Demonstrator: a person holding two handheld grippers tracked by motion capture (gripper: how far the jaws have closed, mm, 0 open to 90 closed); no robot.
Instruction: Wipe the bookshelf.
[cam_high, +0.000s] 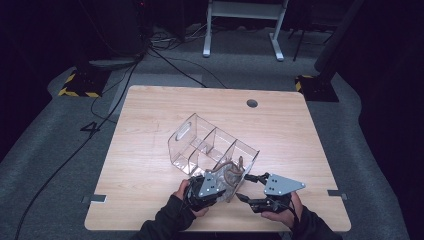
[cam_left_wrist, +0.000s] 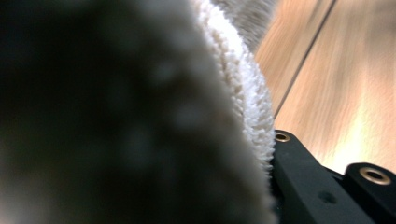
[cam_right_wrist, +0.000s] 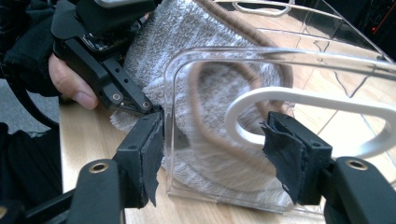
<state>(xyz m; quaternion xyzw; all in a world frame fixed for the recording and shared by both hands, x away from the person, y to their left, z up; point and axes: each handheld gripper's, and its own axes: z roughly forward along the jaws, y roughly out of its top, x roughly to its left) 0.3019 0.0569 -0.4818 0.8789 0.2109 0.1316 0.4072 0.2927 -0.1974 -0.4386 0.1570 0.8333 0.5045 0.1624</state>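
Grey terry towel with brown piping (cam_right_wrist: 219, 88), bunched into the near end compartment of a clear plastic divided organiser with handle cut-outs (cam_high: 212, 145) on the light wooden surface (cam_high: 150, 125). Pinched at its outer edge by the left gripper (cam_high: 207, 187), jaws clamped tight on the cloth, fibres pressed against the lens. Right gripper (cam_right_wrist: 212, 154) just beside, jaws spread to either side of the organiser's end wall, left pad close to the wall edge, right pad near the white handle slot, not gripping. Organiser's long axis running diagonally away toward the far left; towel lying straight ahead of the right jaws, behind the wall. Left hand nearer the cloth.
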